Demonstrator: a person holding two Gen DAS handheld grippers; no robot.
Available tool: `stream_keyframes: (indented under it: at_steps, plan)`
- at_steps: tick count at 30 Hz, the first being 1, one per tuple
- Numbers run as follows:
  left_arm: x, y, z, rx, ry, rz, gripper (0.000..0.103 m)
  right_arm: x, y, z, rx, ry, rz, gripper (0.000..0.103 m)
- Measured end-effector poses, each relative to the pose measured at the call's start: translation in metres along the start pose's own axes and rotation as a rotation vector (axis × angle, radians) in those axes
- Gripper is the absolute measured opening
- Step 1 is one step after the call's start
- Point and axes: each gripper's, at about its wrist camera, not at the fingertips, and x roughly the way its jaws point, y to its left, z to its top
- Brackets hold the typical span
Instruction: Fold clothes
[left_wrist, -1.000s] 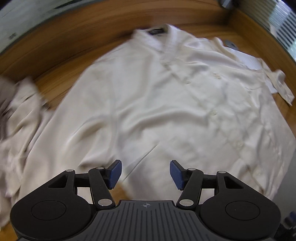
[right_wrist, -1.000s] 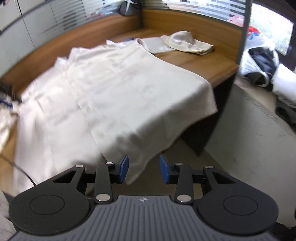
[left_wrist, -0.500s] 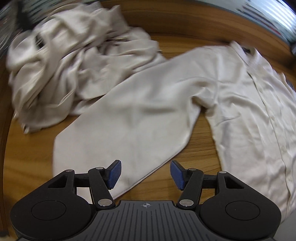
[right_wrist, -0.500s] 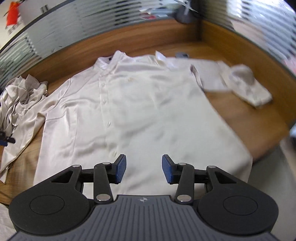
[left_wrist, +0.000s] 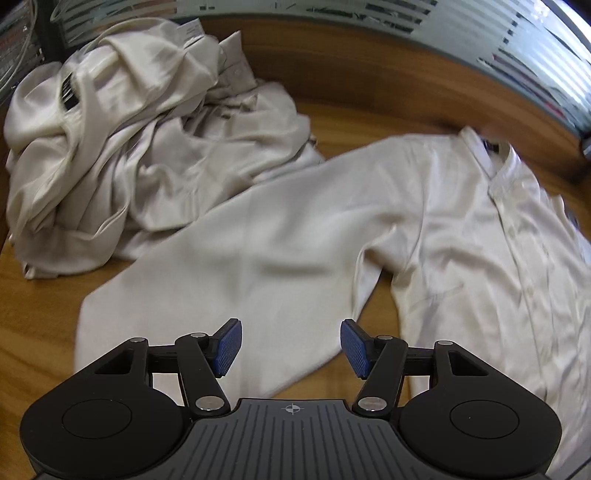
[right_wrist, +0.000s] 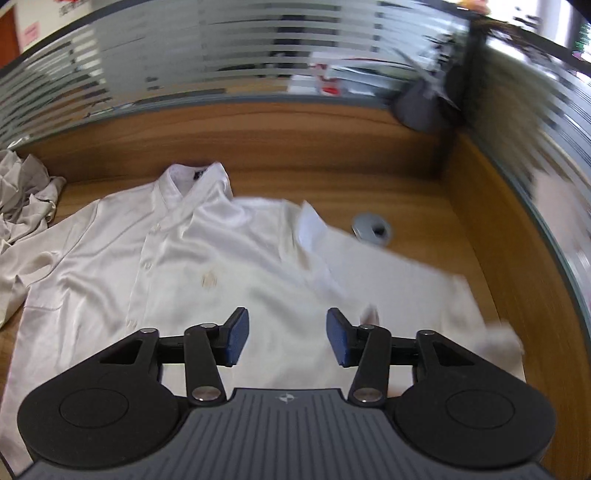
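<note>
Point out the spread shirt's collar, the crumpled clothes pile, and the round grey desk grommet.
collar (right_wrist: 192, 181): right wrist view, on its front fold.
crumpled clothes pile (left_wrist: 122, 122): left wrist view, pile's middle.
grommet (right_wrist: 371, 228): right wrist view, on its grey cover.

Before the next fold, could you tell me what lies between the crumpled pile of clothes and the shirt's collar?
In the left wrist view, the shirt's spread sleeve and shoulder fill the stretch from the pile to the collar, with bare wooden desk behind.

Left claw (left_wrist: 291, 347) black, blue ribbed pads (left_wrist: 229, 345), silver screws, grey ridged base
</note>
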Motion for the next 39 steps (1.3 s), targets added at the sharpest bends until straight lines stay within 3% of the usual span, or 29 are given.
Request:
stream_keyframes:
  at_steps: [6,11,19,21,22,24,28,30,34,39]
  plan:
    - [0.030,-0.033,0.037,-0.054,0.004,0.052,0.062,0.101,-0.037,0.059,-0.083,0.049,0.074,0.055]
    - [0.066,-0.067,0.068,-0.082,0.024,0.045,0.062,0.181,-0.060,0.092,-0.135,0.100,0.140,0.055]
    - [0.119,-0.116,0.107,-0.006,0.057,0.064,0.062,0.238,-0.067,0.120,-0.210,0.183,0.279,0.053]
    - [0.128,-0.119,0.111,-0.004,0.077,0.072,0.061,0.243,-0.065,0.122,-0.231,0.209,0.310,0.025]
    - [0.132,-0.120,0.111,-0.002,0.084,0.078,0.061,0.244,-0.065,0.123,-0.239,0.219,0.315,0.001]
    - [0.134,-0.121,0.113,0.013,0.081,0.096,0.062,0.240,-0.066,0.124,-0.253,0.205,0.298,0.002]
    - [0.135,-0.121,0.116,0.006,0.090,0.104,0.064,0.229,-0.084,0.133,-0.235,0.141,0.182,0.001]
    - [0.136,-0.121,0.116,-0.004,0.092,0.110,0.066,0.232,-0.096,0.133,-0.218,0.142,0.118,0.001]
    - [0.137,-0.122,0.116,-0.022,0.085,0.118,0.070,0.244,-0.110,0.126,-0.179,0.188,0.087,0.003]
    - [0.138,-0.120,0.117,-0.022,0.080,0.117,0.072,0.234,-0.097,0.128,-0.195,0.130,0.050,0.023]
